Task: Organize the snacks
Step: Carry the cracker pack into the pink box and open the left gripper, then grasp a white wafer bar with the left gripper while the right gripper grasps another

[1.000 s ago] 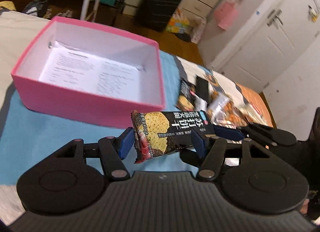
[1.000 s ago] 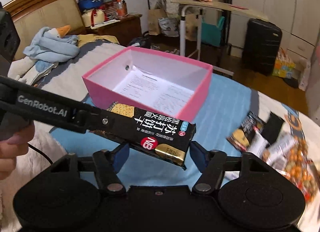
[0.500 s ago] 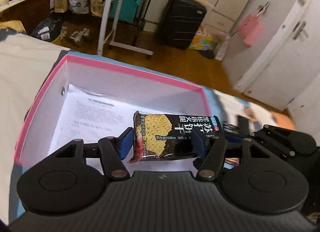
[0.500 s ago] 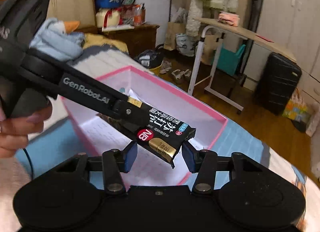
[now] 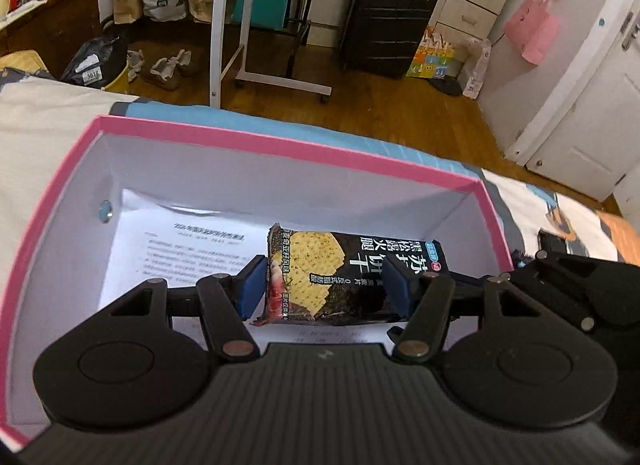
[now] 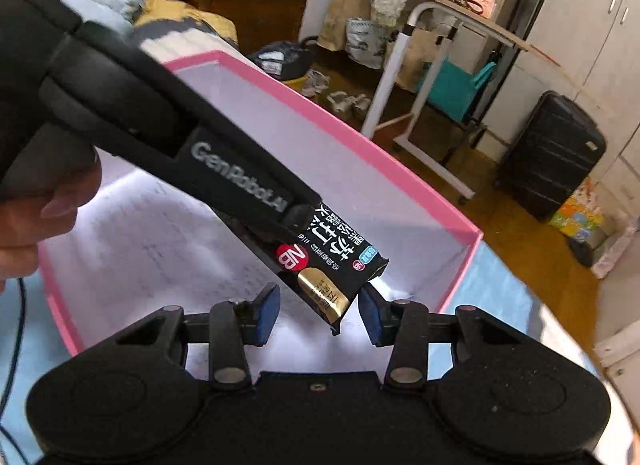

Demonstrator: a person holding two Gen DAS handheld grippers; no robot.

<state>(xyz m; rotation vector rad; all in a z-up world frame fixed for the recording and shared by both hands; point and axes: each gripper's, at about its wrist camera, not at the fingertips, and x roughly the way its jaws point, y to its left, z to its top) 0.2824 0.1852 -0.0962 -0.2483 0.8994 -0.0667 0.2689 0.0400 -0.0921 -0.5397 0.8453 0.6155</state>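
Observation:
A black cracker packet (image 5: 320,265) is clamped lengthwise in my left gripper (image 5: 324,289), which is shut on it. The packet hangs low inside the open pink box (image 5: 280,141), above a printed paper sheet (image 5: 180,241) on the box floor. In the right wrist view the left gripper (image 6: 296,217) reaches in from the upper left, held by a hand (image 6: 40,217). The packet's free end (image 6: 336,265) dips between the fingers of my right gripper (image 6: 319,315). Those jaws are closing, with a gap still showing on the left of the packet.
The box stands on a blue cloth (image 5: 320,133) on a bed. More snack packets (image 5: 556,237) lie to the right of it. Beyond the bed's edge are a wooden floor, a white rolling table (image 5: 224,25) and a black suitcase (image 5: 384,21).
Both grippers moved forward and down, from in front of the box to over its inside. The packet went with the left gripper. The right jaws narrowed around the packet's free end.

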